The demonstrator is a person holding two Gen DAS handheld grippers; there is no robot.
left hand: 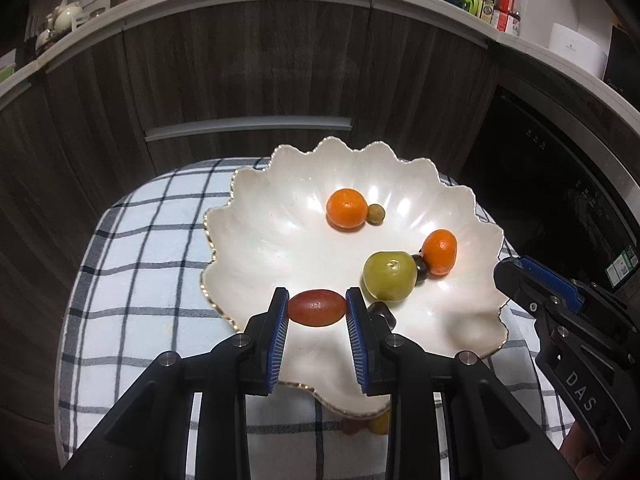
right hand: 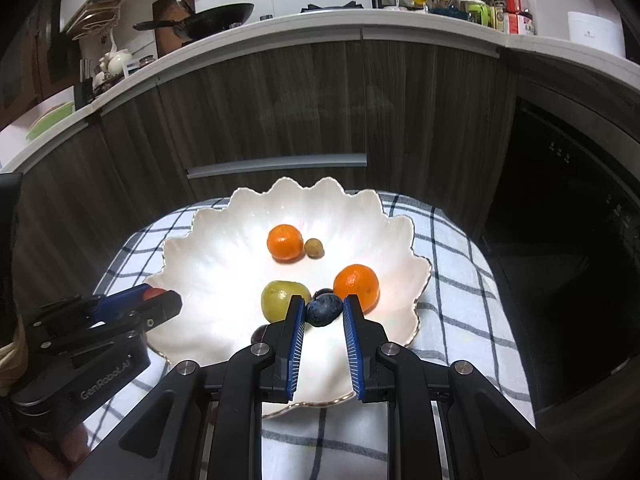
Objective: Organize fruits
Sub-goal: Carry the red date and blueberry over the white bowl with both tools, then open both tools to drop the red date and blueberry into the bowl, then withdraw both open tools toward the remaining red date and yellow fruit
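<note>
A white scalloped bowl [left hand: 260,216] [right hand: 208,256] sits on a checked cloth. In it lie two oranges [left hand: 346,208] [left hand: 440,251], a small tan fruit [left hand: 376,213], a green fruit [left hand: 389,275] and a dark fruit [left hand: 421,266]. My left gripper [left hand: 317,307] is shut on a red oval fruit [left hand: 317,307] above the bowl's near left rim; it also shows in the right wrist view [right hand: 154,300]. My right gripper [right hand: 323,310] is shut on a dark blue plum [right hand: 323,310] over the bowl's near side. Another dark fruit [right hand: 259,334] lies by its left finger.
The checked cloth [left hand: 132,264] covers a small round table. Two small fruits [left hand: 368,424] lie on the cloth under the bowl's near rim. Dark wood cabinets [left hand: 248,72] stand behind, an oven [right hand: 568,248] to the right, a cluttered counter [right hand: 440,20] above.
</note>
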